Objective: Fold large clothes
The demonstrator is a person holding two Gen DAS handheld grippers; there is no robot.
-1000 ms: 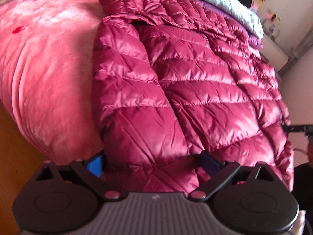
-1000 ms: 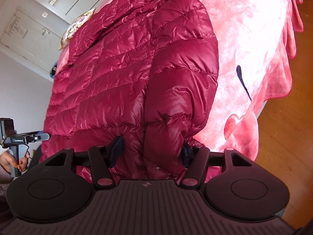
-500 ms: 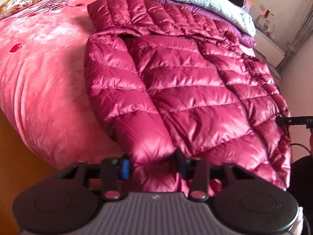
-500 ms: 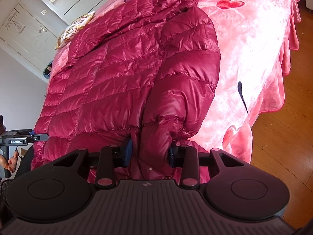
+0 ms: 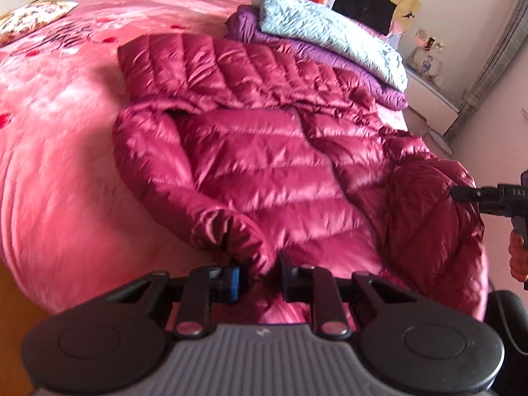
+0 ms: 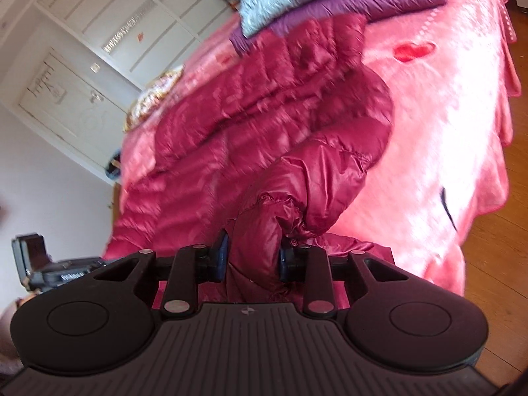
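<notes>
A shiny magenta quilted down jacket lies spread on a pink bed, hood toward the far side. My left gripper is shut on the cuff of the jacket's left sleeve, lifted and bent over the hem. My right gripper is shut on the cuff of the other sleeve, raised above the jacket body. The right gripper also shows at the right edge of the left wrist view, touching the lifted sleeve. The left gripper's body shows at the left edge of the right wrist view.
The pink plush bedspread covers the bed. Folded purple and light blue garments are stacked beside the hood. A patterned pillow lies far left. Wooden floor is past the bed edge; white wardrobe doors stand behind.
Both grippers closed on the sleeve cuffs and lifted them up and inward over the jacket. Both cameras rose, showing more of the bed and room.
</notes>
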